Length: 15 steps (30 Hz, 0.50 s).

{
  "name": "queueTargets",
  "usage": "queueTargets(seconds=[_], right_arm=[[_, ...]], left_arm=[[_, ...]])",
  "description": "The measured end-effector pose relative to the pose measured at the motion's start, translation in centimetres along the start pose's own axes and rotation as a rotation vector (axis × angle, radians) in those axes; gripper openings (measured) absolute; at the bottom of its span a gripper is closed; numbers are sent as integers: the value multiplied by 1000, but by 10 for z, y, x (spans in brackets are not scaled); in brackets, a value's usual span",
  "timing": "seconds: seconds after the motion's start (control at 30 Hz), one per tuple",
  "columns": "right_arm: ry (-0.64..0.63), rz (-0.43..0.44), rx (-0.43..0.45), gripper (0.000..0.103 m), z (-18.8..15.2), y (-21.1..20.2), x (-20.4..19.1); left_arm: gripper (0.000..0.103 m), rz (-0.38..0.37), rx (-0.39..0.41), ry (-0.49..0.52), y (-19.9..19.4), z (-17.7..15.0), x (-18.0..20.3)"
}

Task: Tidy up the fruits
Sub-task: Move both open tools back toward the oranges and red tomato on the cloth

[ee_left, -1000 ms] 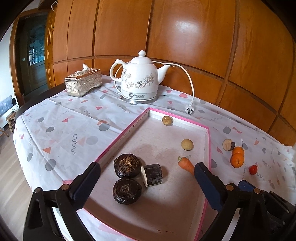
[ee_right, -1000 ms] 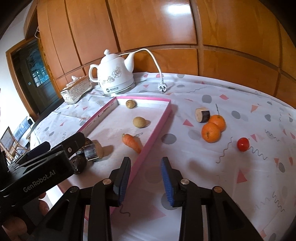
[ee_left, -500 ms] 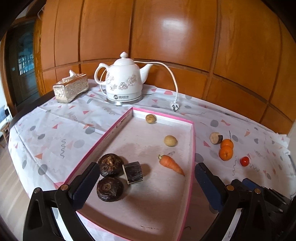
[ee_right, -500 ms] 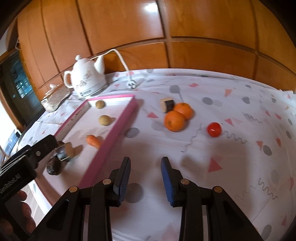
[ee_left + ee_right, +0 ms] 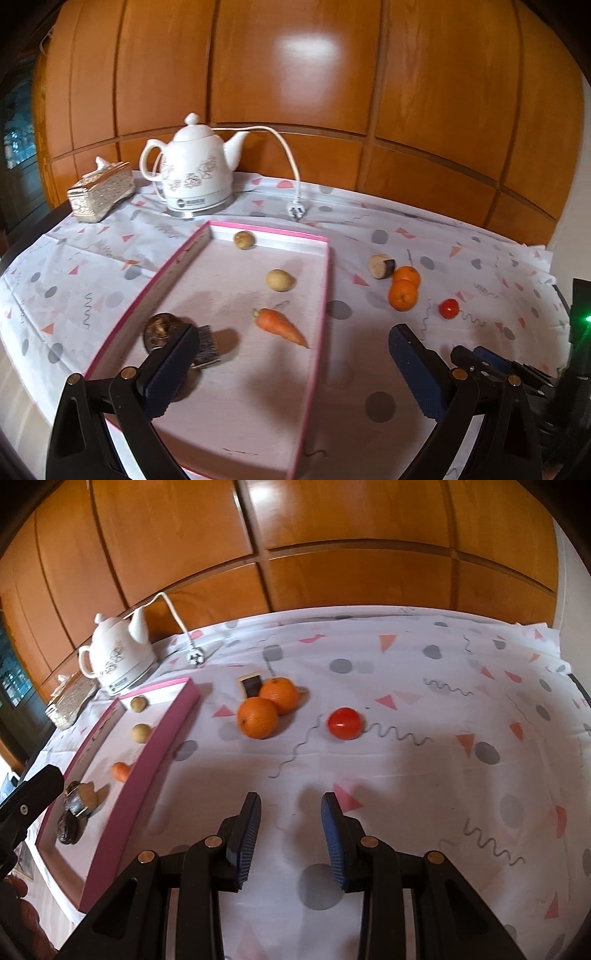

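Observation:
A pink-rimmed tray (image 5: 327, 280) holds a carrot (image 5: 280, 325), two small potatoes (image 5: 280, 280), dark round fruits (image 5: 160, 330) and a cut dark piece (image 5: 207, 345). Right of the tray on the cloth lie two oranges (image 5: 258, 716), a red tomato (image 5: 344, 723) and a cut piece (image 5: 249, 684). My left gripper (image 5: 291, 373) is open and empty above the tray's near end. My right gripper (image 5: 290, 834) is open and empty, hovering over the cloth short of the oranges and tomato. The tray also shows in the right wrist view (image 5: 162, 734).
A white electric kettle (image 5: 195, 171) with cord and plug (image 5: 297, 211) stands behind the tray. A patterned tissue box (image 5: 99, 190) sits at the far left. Wood panelling backs the table. The table edge runs along the left and near sides.
Both grippers have swung to the right. The right gripper now faces the oranges and tomato instead of the tray edge. Both stay open.

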State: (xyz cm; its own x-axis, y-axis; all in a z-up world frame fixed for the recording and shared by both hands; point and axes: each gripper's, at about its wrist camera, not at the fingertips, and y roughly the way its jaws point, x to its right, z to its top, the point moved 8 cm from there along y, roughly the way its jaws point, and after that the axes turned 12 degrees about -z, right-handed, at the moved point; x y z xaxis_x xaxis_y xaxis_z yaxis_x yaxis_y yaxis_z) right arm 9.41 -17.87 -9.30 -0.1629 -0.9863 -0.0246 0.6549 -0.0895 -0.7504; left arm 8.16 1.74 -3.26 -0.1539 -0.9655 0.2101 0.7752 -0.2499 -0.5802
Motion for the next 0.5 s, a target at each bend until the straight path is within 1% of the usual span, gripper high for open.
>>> queueTargets(seconds=[0.27, 0.5], right_arm=[[30, -30, -16, 34, -1, 8, 20], [45, -44, -29, 34, -3, 13, 30]], left_arm=[[103, -39, -35, 51, 16, 0, 24], [103, -54, -58, 85, 27, 1, 40]])
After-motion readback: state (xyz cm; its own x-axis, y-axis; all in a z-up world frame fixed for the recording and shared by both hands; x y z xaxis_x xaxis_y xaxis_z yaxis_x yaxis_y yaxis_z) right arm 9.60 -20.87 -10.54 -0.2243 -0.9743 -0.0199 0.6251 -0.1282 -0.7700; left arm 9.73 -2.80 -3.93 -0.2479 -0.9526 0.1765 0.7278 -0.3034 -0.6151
